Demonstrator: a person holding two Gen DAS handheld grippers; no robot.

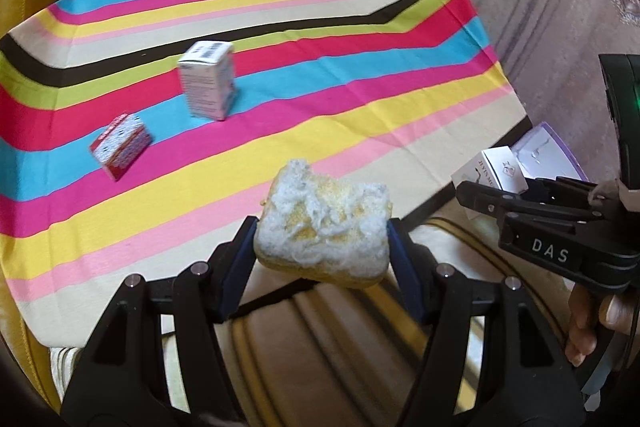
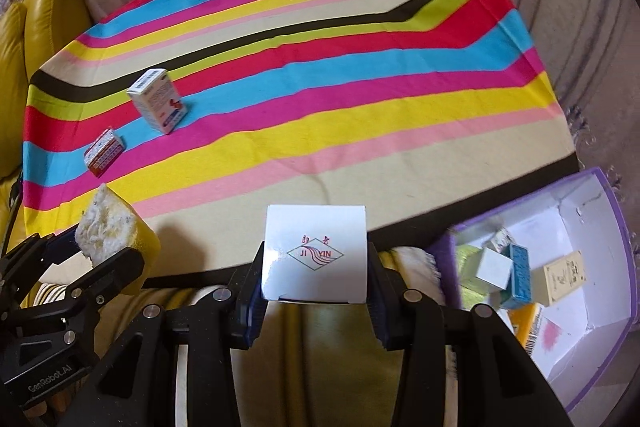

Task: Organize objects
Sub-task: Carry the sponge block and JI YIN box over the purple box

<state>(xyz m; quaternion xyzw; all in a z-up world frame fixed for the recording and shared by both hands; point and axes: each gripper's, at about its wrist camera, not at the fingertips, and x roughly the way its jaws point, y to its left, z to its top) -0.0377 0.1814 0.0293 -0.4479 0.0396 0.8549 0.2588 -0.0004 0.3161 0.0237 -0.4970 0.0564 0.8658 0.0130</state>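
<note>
The left gripper (image 1: 322, 247) is clamping its fingers (image 1: 240, 251) on a worn yellow sponge (image 1: 324, 227); the right gripper (image 2: 316, 267) is clamping a white carton (image 2: 316, 255). Both are hanging over the striped table (image 2: 360, 131) edge, near the purple-rimmed box (image 2: 608, 267). Two small cartons (image 1: 208, 79) are resting on the cloth.

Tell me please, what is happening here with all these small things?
A person holds tongs in each hand. The left tongs grip a worn yellow sponge; the right tongs grip a white box. Two small boxes remain on the striped cloth, and a purple bin at the right already holds several items.
</note>
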